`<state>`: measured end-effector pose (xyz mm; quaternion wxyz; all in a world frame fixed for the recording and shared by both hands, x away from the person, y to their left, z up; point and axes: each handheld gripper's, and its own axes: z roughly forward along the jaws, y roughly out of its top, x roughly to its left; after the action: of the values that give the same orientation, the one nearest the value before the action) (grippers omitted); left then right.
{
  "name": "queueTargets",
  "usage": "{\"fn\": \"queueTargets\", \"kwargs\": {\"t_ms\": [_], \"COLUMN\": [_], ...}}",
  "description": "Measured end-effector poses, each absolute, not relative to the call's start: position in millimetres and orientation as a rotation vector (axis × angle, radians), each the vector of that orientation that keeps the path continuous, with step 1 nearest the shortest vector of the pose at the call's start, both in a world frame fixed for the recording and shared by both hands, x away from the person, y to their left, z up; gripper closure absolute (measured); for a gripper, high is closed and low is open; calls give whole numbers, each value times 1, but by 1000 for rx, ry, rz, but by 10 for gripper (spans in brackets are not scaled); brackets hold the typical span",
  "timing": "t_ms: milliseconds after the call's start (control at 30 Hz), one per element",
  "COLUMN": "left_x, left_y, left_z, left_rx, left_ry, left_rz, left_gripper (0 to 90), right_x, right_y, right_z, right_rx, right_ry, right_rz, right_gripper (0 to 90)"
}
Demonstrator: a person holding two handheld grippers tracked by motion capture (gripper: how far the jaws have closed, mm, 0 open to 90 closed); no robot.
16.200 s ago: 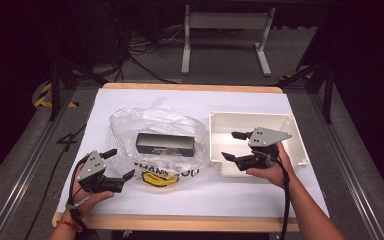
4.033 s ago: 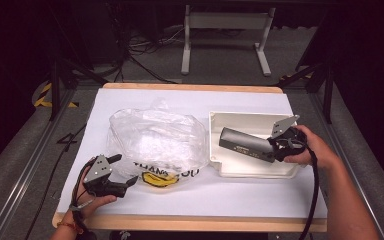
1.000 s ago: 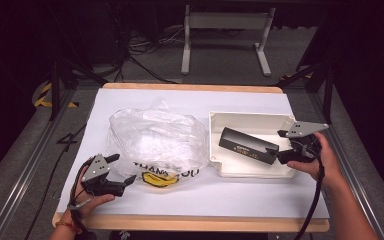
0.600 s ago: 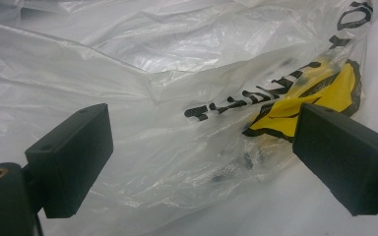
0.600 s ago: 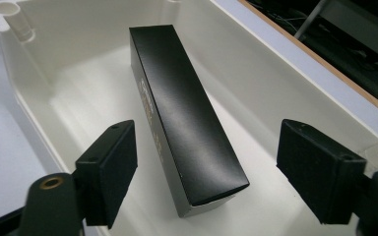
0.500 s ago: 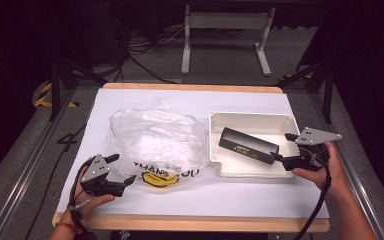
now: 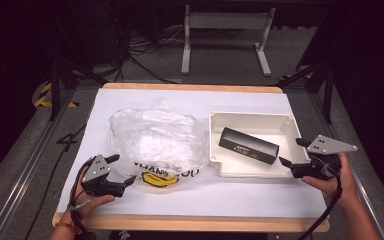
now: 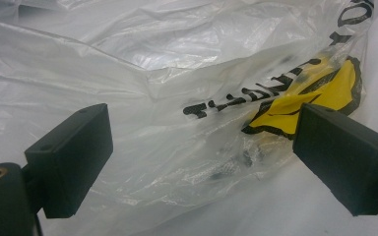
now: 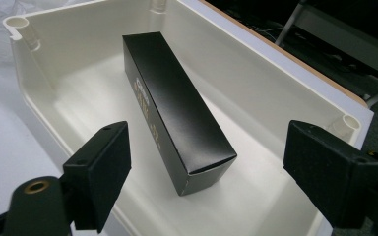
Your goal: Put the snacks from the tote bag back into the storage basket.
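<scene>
A long black box [image 7: 248, 145] [image 9: 177, 108] lies flat and slantwise inside the white tray [image 7: 250, 116] [image 9: 256, 83] on the right of the table. My right gripper [image 7: 291, 152] [image 9: 216, 167] hovers at the tray's right front corner, pointing at the box's near end. Its jaws have just been opening and stand open, with no pad touching the box. A crumpled clear plastic bag [image 7: 155, 140] [image 8: 142, 73] with black lettering and a yellow mark lies left of the tray. My left gripper [image 7: 124, 168] [image 8: 202, 162] rests open at the bag's front left edge.
White paper covers the table [image 7: 190, 100], with a wooden edge at front and back. Dark floor, cables and a metal stand lie beyond the far edge. A bare strip of paper runs along the front between my two hands.
My right gripper has drawn back to the right, away from the box's end, with its jaws standing wider. The box stays in the tray. The left gripper has not moved.
</scene>
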<state>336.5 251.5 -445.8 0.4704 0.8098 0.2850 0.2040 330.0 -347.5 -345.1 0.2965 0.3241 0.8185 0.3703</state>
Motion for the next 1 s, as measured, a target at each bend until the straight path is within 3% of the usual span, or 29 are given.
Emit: {"fn": "queueTargets", "kwargs": {"t_ms": [1000], "left_x": [335], "left_y": [254], "left_z": [-445], "left_rx": [1978], "left_ry": [713], "left_rz": [508], "left_gripper": [76], "right_x": [293], "right_y": [-378], "right_z": [-382], "right_rx": [983], "right_ry": [1963], "right_rz": [1082], "right_gripper": [122]}}
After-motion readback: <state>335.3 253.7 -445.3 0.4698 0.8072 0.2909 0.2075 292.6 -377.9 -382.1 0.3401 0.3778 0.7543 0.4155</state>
